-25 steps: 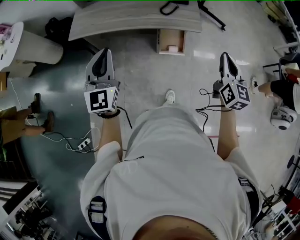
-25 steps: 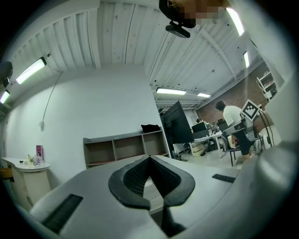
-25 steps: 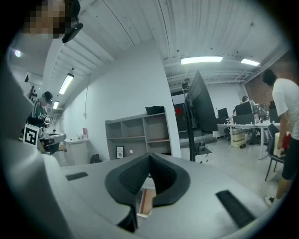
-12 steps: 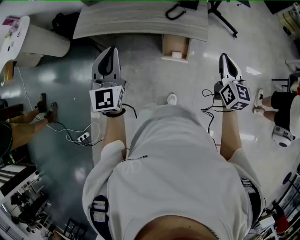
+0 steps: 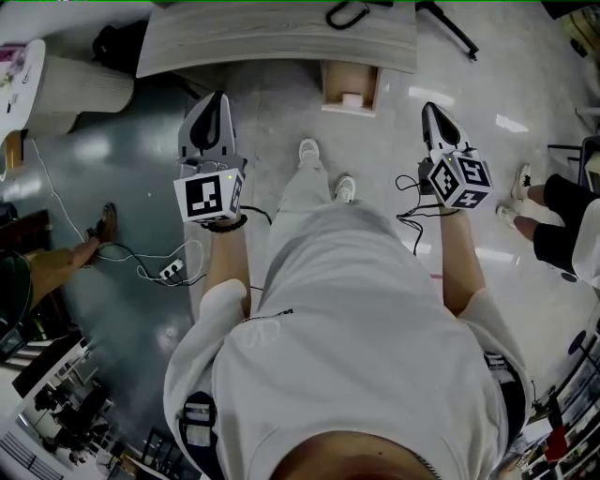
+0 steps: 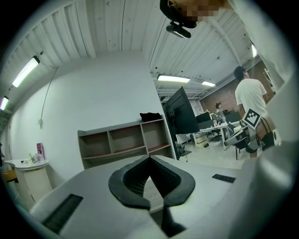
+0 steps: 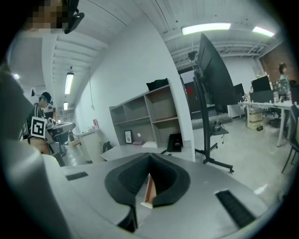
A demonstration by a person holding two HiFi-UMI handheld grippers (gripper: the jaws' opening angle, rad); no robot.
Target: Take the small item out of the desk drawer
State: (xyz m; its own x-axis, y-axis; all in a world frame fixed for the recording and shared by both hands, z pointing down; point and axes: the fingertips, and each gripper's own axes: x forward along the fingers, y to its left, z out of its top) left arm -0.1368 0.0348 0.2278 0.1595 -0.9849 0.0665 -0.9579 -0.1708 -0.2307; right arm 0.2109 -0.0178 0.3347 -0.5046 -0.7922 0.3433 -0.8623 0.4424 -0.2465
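A grey wooden desk runs along the top of the head view. Its small wooden drawer stands pulled out toward me, with a small pale item lying inside. My left gripper is shut and empty, held out in front of the desk's edge, left of the drawer. My right gripper is also shut and empty, right of the drawer and a little short of it. In the right gripper view, the drawer's wooden edge shows through the hollow behind the shut tips. The left gripper view has its tips meeting over the desk top.
A round white table stands at the left, with cables and someone's foot on the floor nearby. Another person's legs are at the right. A stand's black legs sit behind the desk. An open shelf unit lines the wall.
I have stepped toward the desk, one shoe now forward. Both grippers have come closer to the desk, and the right one has swung left toward the drawer. Both stayed shut.
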